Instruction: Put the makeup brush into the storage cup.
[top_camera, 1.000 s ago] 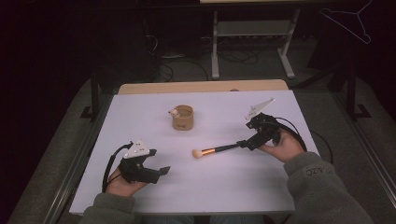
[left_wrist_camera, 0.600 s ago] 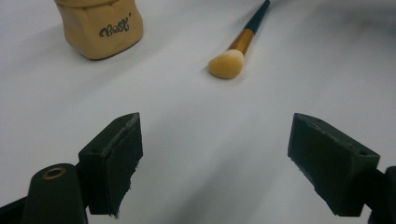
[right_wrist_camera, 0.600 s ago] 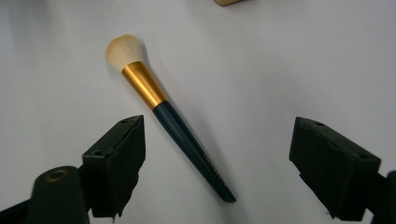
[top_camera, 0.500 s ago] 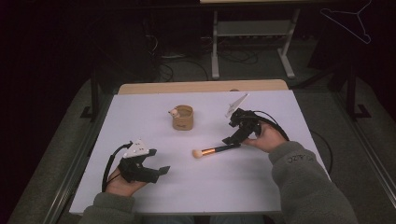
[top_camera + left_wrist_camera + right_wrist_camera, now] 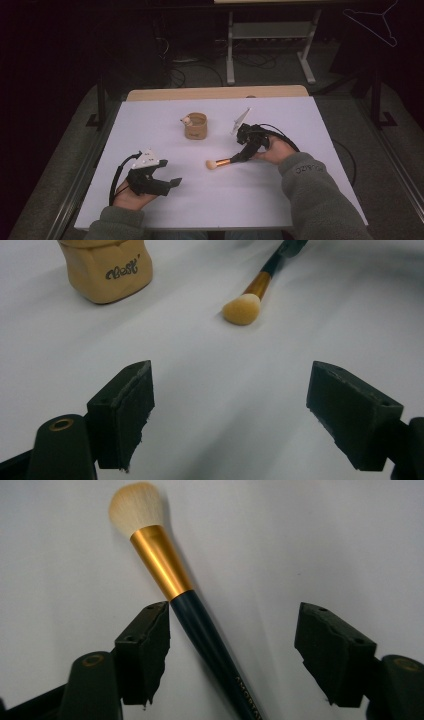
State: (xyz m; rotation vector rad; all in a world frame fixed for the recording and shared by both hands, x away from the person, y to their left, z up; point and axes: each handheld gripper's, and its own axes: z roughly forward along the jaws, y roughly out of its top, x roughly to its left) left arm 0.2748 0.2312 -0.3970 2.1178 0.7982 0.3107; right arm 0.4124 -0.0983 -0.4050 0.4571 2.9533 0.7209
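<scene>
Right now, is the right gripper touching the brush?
Cannot tell. In the right gripper view the open right gripper straddles the brush; its handle runs tight against one jaw, no clear gap.

My black jaws look matt and slightly rough. The makeup brush with soft pale bristles [image 5: 136,506] has a glossy gold metal ferrule and smooth dark handle. The white tabletop [image 5: 260,195] looks smooth, matt.

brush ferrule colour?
Gold, between pale bristles and a dark blue handle on the brush; clearest in the right gripper view.
</scene>
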